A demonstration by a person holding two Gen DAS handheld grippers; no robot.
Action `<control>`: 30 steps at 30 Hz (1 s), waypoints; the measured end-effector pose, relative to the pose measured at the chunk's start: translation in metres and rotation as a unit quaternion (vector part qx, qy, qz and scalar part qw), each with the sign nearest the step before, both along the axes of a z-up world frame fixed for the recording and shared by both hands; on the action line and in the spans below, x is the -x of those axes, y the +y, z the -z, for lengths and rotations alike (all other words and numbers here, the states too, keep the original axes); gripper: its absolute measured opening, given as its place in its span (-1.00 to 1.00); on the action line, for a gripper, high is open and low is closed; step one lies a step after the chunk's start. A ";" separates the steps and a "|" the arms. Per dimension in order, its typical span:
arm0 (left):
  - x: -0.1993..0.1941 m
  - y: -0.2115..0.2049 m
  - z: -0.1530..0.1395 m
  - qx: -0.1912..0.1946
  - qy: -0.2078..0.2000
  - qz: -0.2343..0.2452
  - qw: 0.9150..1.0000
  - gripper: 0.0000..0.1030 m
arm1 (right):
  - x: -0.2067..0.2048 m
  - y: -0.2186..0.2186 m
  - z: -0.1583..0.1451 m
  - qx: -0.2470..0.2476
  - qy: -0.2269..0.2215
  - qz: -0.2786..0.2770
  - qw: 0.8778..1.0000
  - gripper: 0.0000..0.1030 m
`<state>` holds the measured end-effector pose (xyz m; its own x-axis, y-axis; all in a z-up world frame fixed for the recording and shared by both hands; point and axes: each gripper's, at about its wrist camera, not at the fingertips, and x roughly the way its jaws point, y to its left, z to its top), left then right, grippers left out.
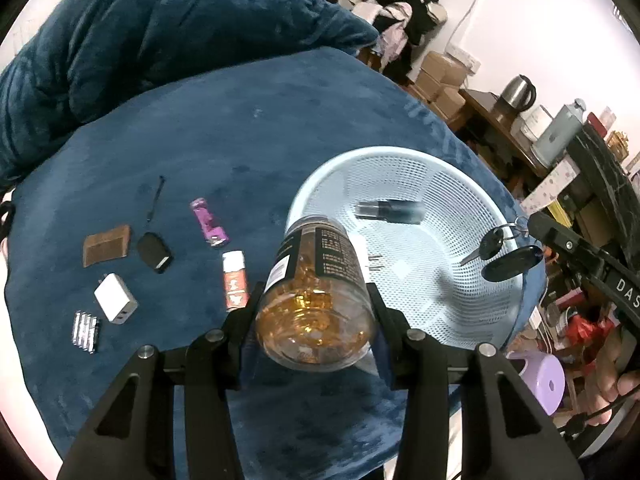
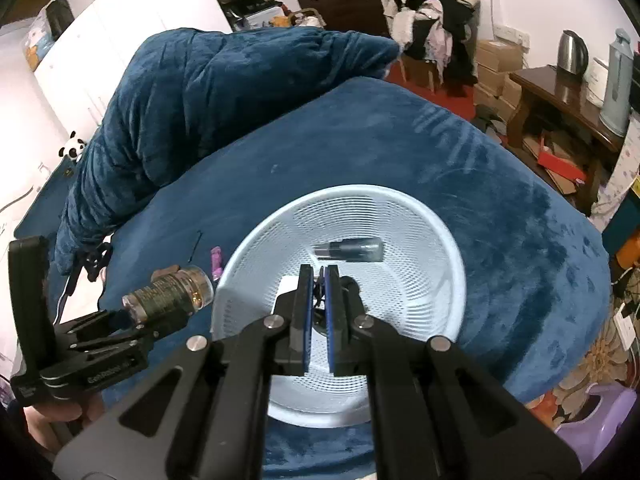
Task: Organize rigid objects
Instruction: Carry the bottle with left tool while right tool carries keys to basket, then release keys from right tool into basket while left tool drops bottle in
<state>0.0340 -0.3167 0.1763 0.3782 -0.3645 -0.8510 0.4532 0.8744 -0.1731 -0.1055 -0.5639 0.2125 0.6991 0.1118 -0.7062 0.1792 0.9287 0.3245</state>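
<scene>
**Two loads carried to the basket**

My left gripper [image 1: 316,300] clamps the jar [image 1: 316,292] across its body, lid forward, just beside the basket [image 1: 320,184] rim. My right gripper [image 2: 319,276] is clenched on the keys [image 1: 504,256], which hang above the mesh so they can drop inside. Small items remain on the blanket [image 1: 280,120].

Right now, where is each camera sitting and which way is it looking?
Left wrist: sits on the left gripper, looks down at the jar it holds, bed beyond; right gripper carries keys.
Right wrist: sits on the right gripper, looks down into the basket; a hand shows.
Both share basket, jar, blue bed.
</scene>
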 end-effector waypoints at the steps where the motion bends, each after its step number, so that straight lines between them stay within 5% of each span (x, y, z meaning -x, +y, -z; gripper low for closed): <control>1: 0.000 -0.003 0.001 0.000 0.002 0.002 1.000 -0.08 | 0.000 -0.003 0.001 0.000 0.001 0.003 1.000 -0.89; 26: 0.000 -0.073 0.027 0.004 0.062 0.070 0.996 -0.08 | -0.005 -0.041 0.023 -0.014 0.027 0.029 0.999 -0.87; 28: 0.004 -0.077 0.029 0.000 0.065 0.083 0.994 0.11 | -0.005 -0.042 0.024 -0.012 0.031 0.033 0.999 -0.87; 30: 0.004 -0.079 0.030 -0.003 0.069 0.083 0.994 0.67 | -0.007 -0.042 0.026 -0.005 0.044 0.035 0.998 -0.87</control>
<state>0.0301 -0.3956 0.1461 0.1931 -0.4075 -0.8926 0.5642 0.7903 -0.2388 -0.0987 -0.6055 0.1870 0.6415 0.0726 -0.7636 0.2716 0.9095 0.3146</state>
